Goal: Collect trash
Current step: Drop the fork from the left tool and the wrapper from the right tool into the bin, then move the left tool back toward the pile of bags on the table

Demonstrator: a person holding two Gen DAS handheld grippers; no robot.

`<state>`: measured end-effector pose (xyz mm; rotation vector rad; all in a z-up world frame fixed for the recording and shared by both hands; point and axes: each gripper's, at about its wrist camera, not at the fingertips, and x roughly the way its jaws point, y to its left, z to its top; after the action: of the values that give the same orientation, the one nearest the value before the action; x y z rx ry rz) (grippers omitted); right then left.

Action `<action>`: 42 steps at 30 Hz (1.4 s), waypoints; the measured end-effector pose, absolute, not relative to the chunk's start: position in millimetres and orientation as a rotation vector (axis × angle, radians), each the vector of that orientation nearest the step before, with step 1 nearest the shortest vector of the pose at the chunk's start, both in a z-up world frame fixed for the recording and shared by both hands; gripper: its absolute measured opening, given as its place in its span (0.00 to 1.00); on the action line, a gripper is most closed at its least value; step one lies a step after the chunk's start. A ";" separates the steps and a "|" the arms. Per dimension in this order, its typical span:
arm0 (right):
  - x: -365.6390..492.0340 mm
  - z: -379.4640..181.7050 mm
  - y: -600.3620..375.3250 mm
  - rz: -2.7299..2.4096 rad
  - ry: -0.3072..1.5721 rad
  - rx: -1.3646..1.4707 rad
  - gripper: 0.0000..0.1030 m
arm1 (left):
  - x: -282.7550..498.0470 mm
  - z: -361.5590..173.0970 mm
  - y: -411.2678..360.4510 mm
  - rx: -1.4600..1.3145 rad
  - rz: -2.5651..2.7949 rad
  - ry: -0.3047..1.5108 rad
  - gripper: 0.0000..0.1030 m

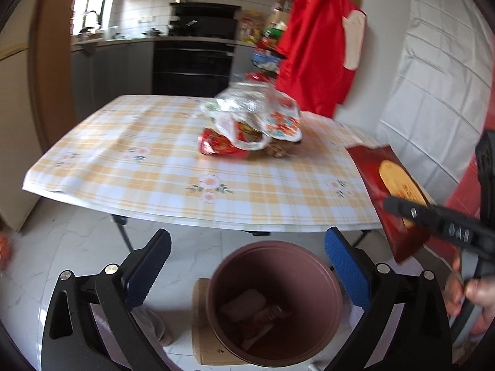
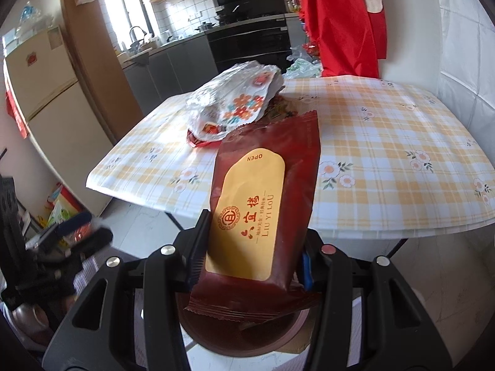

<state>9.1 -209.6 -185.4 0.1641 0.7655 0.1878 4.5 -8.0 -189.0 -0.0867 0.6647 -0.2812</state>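
My right gripper [image 2: 250,262] is shut on a dark red wet-wipe packet [image 2: 263,204] with a yellow label, held above the brown trash bin [image 2: 287,334]. The packet also shows in the left wrist view [image 1: 389,191] at the right. My left gripper [image 1: 247,266] is open and empty, above the brown bin [image 1: 275,306], which holds some wrappers. On the checked tablecloth [image 1: 148,160] lies a heap of trash: a flowered plastic bag [image 1: 266,114] and a red wrapper [image 1: 216,147]. The heap shows in the right wrist view [image 2: 238,102] too.
The bin stands on a piece of cardboard [image 1: 201,318] on the white floor in front of the table. A red garment [image 1: 318,46] hangs at the table's far right. A fridge [image 2: 46,99] stands to the left, kitchen counters behind.
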 end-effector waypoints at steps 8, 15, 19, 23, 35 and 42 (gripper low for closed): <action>3.9 -194.6 -181.0 0.248 0.801 0.113 0.48 | 0.8 -184.3 17.1 -0.136 -0.174 0.644 0.94; 5.9 -205.1 -169.9 0.294 0.842 0.102 0.50 | 2.8 -191.1 18.5 -0.139 -0.163 0.666 0.94; 4.0 -201.7 -168.9 0.279 0.824 0.093 0.60 | 1.5 -190.9 17.6 -0.138 -0.161 0.666 0.94; 5.7 -201.4 -171.8 0.263 0.824 0.098 0.63 | 1.3 -190.8 17.6 -0.133 -0.163 0.667 0.94; 18.0 -199.2 -194.7 0.138 0.799 0.070 0.91 | 17.3 -192.3 6.1 -0.045 -0.193 0.688 0.94; 43.0 -202.8 -226.3 0.089 0.792 0.133 0.91 | 53.9 -180.1 -10.1 -0.011 -0.243 0.685 0.94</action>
<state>43.0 -226.3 -202.8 0.1331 0.7919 0.0886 53.9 -10.1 -180.1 -0.0114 0.6845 -0.2427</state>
